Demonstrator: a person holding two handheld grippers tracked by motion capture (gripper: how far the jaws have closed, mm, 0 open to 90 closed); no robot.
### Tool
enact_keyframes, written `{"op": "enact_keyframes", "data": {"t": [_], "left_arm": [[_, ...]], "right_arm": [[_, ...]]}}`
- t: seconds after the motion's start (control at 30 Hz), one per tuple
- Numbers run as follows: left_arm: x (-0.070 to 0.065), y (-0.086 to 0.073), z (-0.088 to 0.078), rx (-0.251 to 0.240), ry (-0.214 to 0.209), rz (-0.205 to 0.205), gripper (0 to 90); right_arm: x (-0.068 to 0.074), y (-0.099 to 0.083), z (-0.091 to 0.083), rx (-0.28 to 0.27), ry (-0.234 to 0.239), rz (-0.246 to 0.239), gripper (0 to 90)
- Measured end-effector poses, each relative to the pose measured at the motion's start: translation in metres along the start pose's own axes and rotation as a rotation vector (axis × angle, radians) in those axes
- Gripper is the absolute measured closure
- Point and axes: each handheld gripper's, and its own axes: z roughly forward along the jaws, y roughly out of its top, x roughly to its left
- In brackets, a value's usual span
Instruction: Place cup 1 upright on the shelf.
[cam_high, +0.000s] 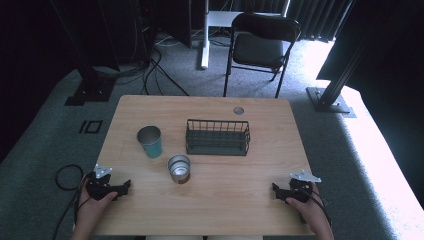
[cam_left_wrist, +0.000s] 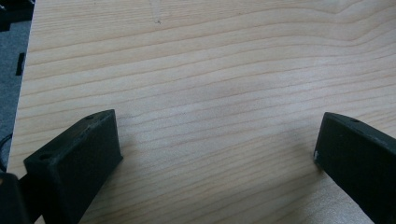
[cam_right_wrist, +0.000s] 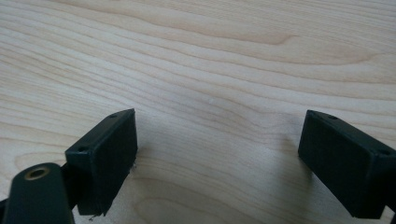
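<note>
On the wooden table stand a teal cup and, to its right and nearer me, a silver and brown cup. Behind them sits a dark wire basket. My left gripper rests at the near left edge of the table, held by a hand. Its jaws stand wide apart over bare wood, nothing between them. My right gripper lies at the near right edge, also open over bare wood. Both grippers are well short of the cups.
A round grommet hole sits near the table's far edge. Beyond the table are a black folding chair, a white desk leg, cables on grey carpet and black stand bases.
</note>
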Motion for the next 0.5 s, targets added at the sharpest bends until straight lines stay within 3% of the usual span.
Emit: {"op": "enact_keyframes", "data": {"t": [0.5], "left_arm": [[0.0, 0.0, 0.0, 0.0, 0.0, 0.0, 0.9]], "right_arm": [[0.0066, -0.0005, -0.0029, -0.027, 0.047, -0.022, 13.1]]}}
